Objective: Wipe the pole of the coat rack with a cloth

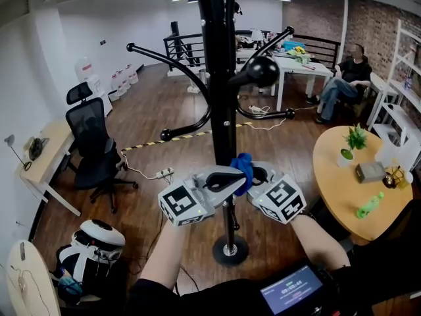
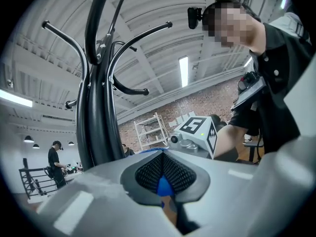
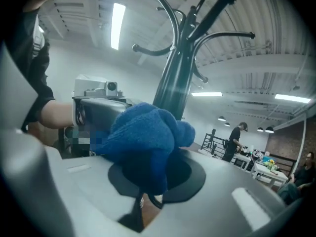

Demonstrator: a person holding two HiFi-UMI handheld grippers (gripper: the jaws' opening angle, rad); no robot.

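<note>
The left gripper (image 1: 231, 180) and right gripper (image 1: 258, 176) each clamp the bunched blue terry cloth (image 1: 243, 165), which touches the black metal coat-rack pole (image 1: 222, 110).

The pole (image 1: 220, 78) is showing a glossy black finish, like painted metal, and is reflecting the ceiling lights. The cloth (image 3: 143, 142) is looking soft and fluffy, like blue terry, while the left gripper (image 2: 163, 172) is showing a smooth matt grey plastic shell and black pads (image 2: 145, 174) with a fine ribbed texture. The floor (image 1: 145, 209) is showing wooden planks with a light sheen, and the round worktop (image 1: 342, 189) is looking like smooth pale wood.
</note>
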